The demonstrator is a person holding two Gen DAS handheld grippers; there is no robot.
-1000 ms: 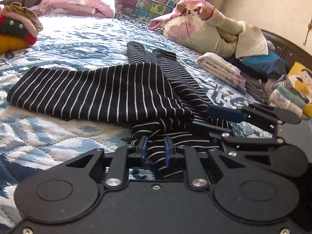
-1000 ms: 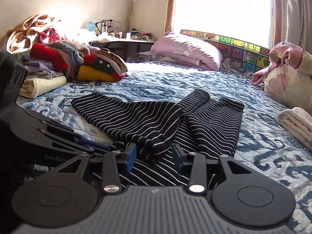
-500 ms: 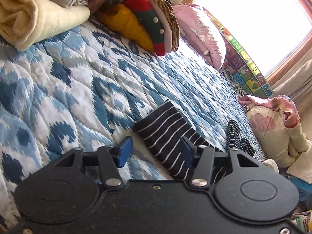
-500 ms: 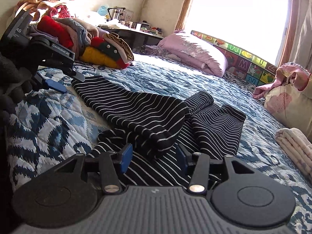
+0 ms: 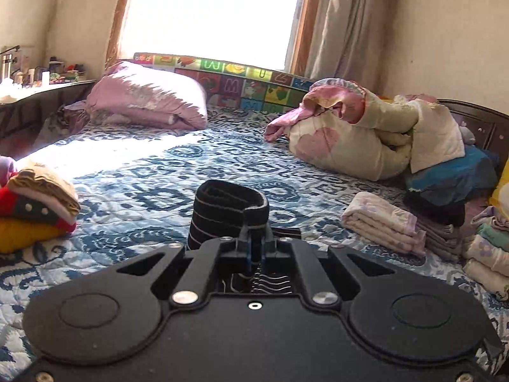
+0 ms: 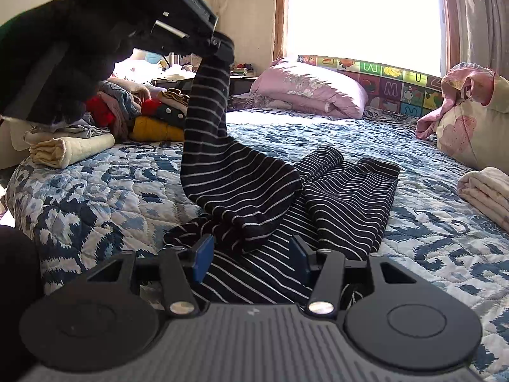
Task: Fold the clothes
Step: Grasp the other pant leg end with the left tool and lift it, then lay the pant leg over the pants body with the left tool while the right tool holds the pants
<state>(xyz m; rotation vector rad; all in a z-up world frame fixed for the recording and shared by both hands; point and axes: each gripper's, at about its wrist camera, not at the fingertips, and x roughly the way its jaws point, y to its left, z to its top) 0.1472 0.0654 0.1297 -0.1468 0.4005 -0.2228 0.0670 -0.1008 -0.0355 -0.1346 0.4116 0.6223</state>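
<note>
Left wrist view: my left gripper (image 5: 254, 251) is pressed together on the cuff of the striped garment (image 5: 227, 215). The black cloth with thin pale stripes loops up in a band just ahead of my fingertips, one edge pinched between the blue pads. The cuff is lifted above the blue-and-white quilt (image 5: 152, 187), which runs back to a pink pillow (image 5: 146, 100) at the far edge below the bright window (image 5: 213, 12). An alphabet play mat (image 5: 251, 84) stands along the wall behind it. On the right, a bundled floral comforter (image 5: 359, 137); nearer, a folded pale towel stack (image 5: 381, 222). On the left, a pile of folded clothes (image 5: 35, 203) in red, yellow and tan

Right wrist view: my right gripper (image 6: 251, 256) is spread, blue pads wide apart, holding nothing. The lower part of the striped garment (image 6: 343, 197) lies flat on the quilt (image 6: 105, 191) between and beyond my fingers, the cloth passing under the gap. The left gripper (image 6: 219, 47) shows at upper left, raised high, with one sleeve hanging from it in a tall column that drops to the folded body on the bed. The second sleeve lies flat along the right side, parallel to the body. Behind the hanging sleeve, the clothes pile (image 6: 149, 117) and a rolled cream towel (image 6: 70, 149). Pink pillow (image 6: 308, 87) near the window; floral comforter (image 6: 470, 117) at far right
</note>
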